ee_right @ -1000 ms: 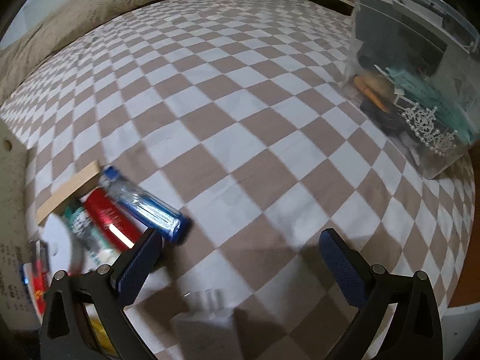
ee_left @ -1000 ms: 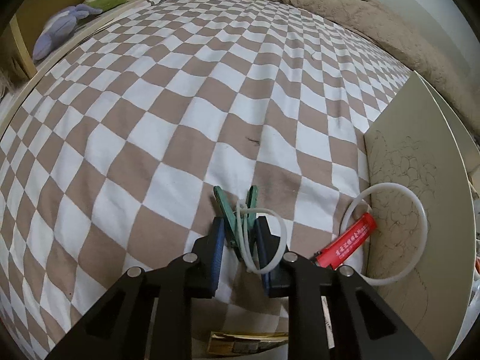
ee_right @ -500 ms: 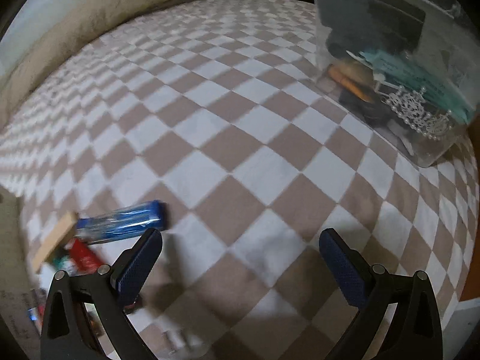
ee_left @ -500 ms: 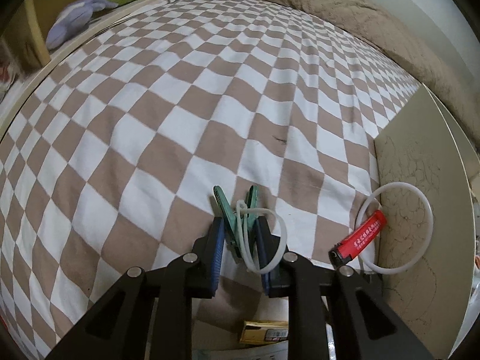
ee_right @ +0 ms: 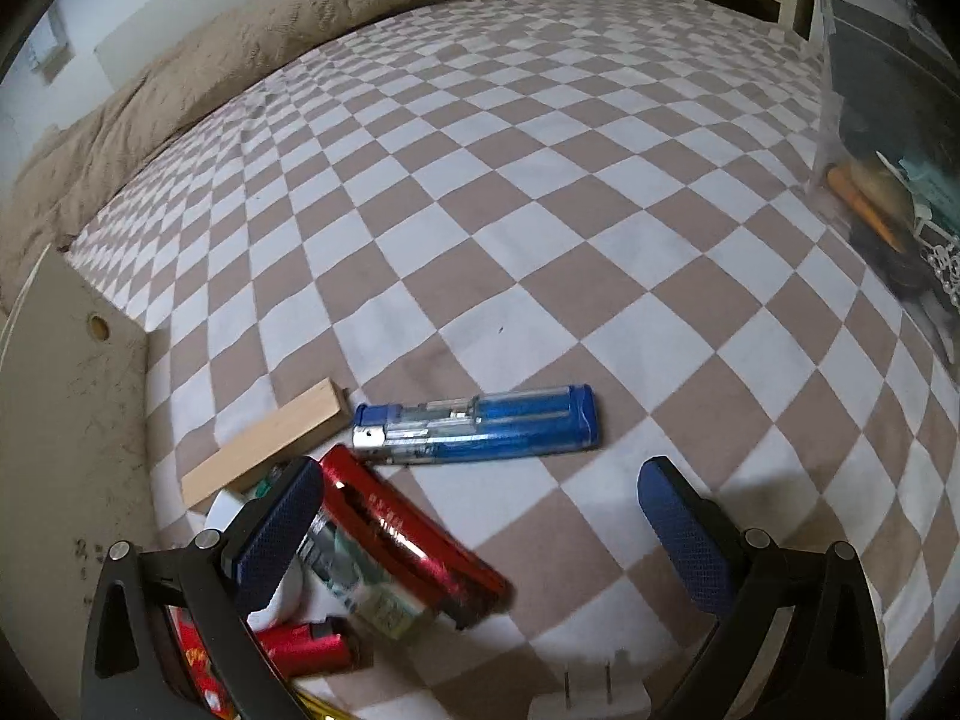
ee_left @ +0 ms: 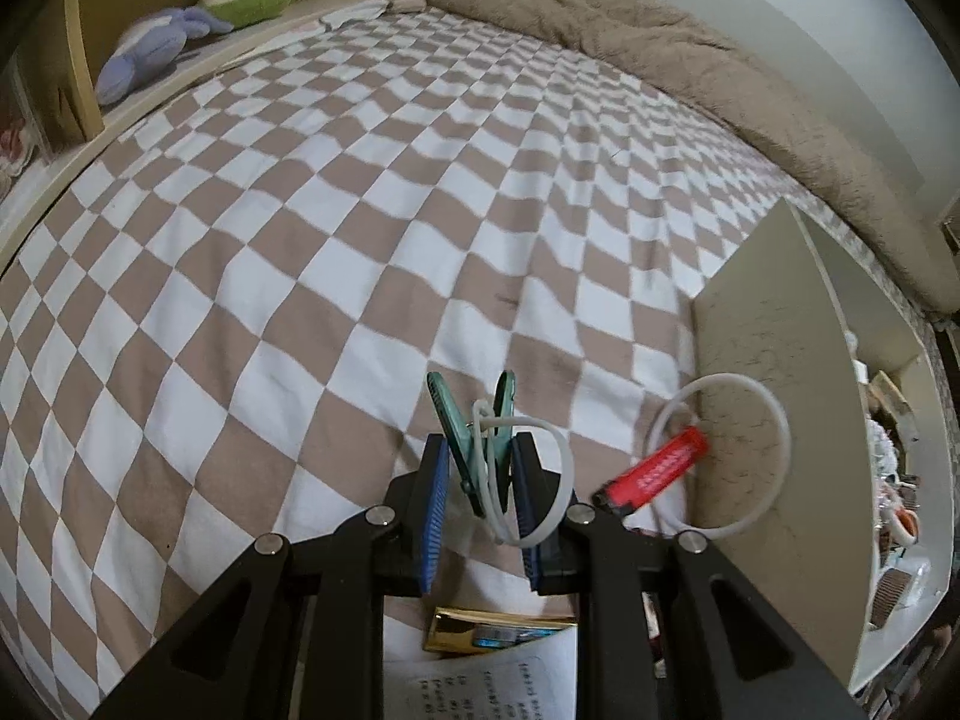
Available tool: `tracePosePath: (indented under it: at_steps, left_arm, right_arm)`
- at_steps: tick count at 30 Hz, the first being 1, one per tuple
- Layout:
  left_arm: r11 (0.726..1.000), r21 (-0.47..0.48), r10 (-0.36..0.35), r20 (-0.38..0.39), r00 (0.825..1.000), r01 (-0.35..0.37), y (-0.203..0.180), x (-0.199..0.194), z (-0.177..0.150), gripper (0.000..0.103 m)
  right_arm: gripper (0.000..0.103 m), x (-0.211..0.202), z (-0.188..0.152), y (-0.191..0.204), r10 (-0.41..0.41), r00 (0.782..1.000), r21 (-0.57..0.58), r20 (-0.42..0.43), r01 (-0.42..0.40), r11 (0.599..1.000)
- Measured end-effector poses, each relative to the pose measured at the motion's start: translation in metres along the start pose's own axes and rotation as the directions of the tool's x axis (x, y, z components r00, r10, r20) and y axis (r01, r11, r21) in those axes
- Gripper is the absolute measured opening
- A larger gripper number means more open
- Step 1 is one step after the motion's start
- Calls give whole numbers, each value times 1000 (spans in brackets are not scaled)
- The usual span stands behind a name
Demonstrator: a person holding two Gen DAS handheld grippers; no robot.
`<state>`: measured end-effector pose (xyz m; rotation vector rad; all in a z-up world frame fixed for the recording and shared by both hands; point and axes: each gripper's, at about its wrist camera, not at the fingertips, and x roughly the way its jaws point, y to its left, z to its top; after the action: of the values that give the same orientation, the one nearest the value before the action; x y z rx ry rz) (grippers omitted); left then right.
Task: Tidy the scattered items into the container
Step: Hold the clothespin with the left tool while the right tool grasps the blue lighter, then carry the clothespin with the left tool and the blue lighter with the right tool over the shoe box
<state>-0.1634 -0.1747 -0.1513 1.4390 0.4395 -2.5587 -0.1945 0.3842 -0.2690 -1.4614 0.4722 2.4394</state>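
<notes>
Left tool (ee_left: 480, 501) stays clamped on green plastic clothespin (ee_left: 474, 438) with white loop, now raised above checkered bed (ee_left: 300, 252). Right tool (ee_right: 480, 534), wide open and empty, has been swung back over blue lighter (ee_right: 480, 429); clear plastic container (ee_right: 888, 138) now at right edge.

place: home bedroom | cues: checkered bedsheet (ee_left: 336, 276), beige blanket (ee_left: 690, 60), plush toys (ee_left: 150, 51) on shelf

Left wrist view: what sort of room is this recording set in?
Most likely a bedroom: a bed under a checkered sheet, a rumpled beige blanket along its far edge, and plush toys on a shelf beside it.
</notes>
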Motion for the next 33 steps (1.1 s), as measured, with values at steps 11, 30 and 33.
tracePosePath:
  at_steps: [11, 30, 33]
  left_arm:
    - [997, 31, -64, 15, 998, 64, -20, -16, -6, 21]
    - [995, 25, -92, 40, 995, 91, -23, -26, -9, 21]
    - [995, 22, -99, 50, 994, 98, -23, -29, -9, 21]
  right_arm:
    - [99, 2, 2, 10, -59, 998, -38, 8, 59, 998]
    - [87, -23, -4, -6, 46, 996, 68, 77, -51, 996]
    - [87, -32, -2, 1, 78, 991, 68, 105, -86, 994]
